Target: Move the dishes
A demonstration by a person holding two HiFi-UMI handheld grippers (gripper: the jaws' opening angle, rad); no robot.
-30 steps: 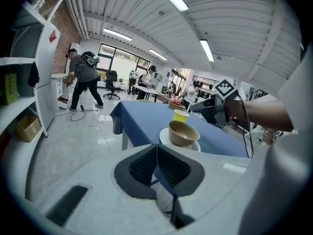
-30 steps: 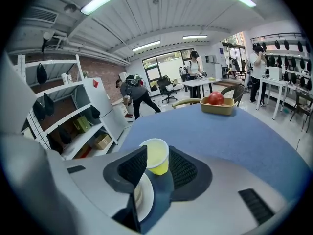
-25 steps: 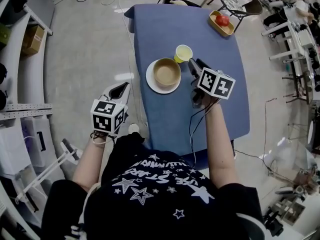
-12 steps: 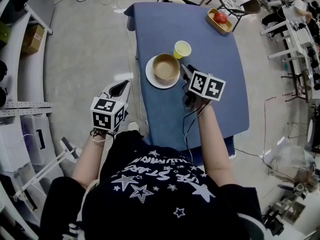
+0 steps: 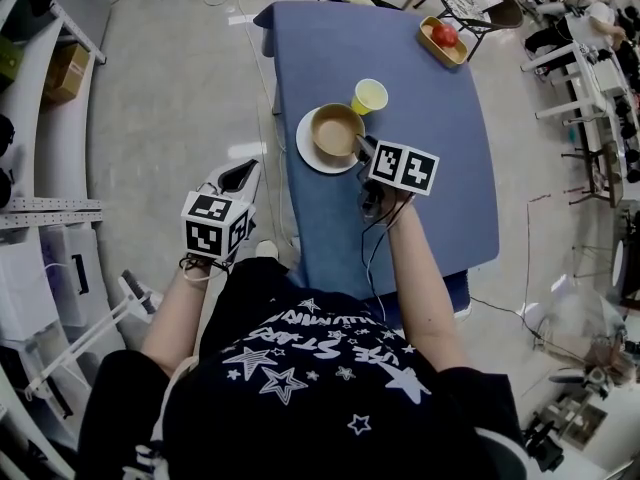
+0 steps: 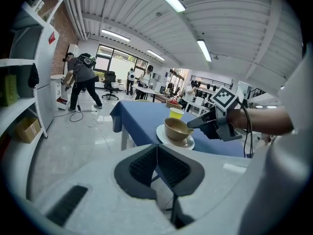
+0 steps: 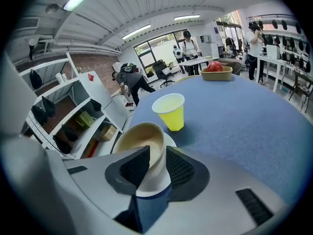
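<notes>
From overhead the tan bowl (image 5: pixel 335 130) sat on a white plate (image 5: pixel 305 152) on the blue table (image 5: pixel 430 208), then the left gripper (image 6: pixel 157 153) showed jaws together on nothing, and the right gripper (image 7: pixel 155 154), its jaws just closing, pinched the bowl's near rim.

Blue table (image 5: pixel 430 188) below me, white plate (image 5: pixel 305 148) at its nine o'clock, yellow cup (image 5: pixel 369 96) at eleven, wooden tray (image 5: pixel 452 58) at one

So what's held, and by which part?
The right gripper, its jaws having just been closing, grips the bowl by its near rim, one jaw inside. Left gripper holds nothing.
</notes>
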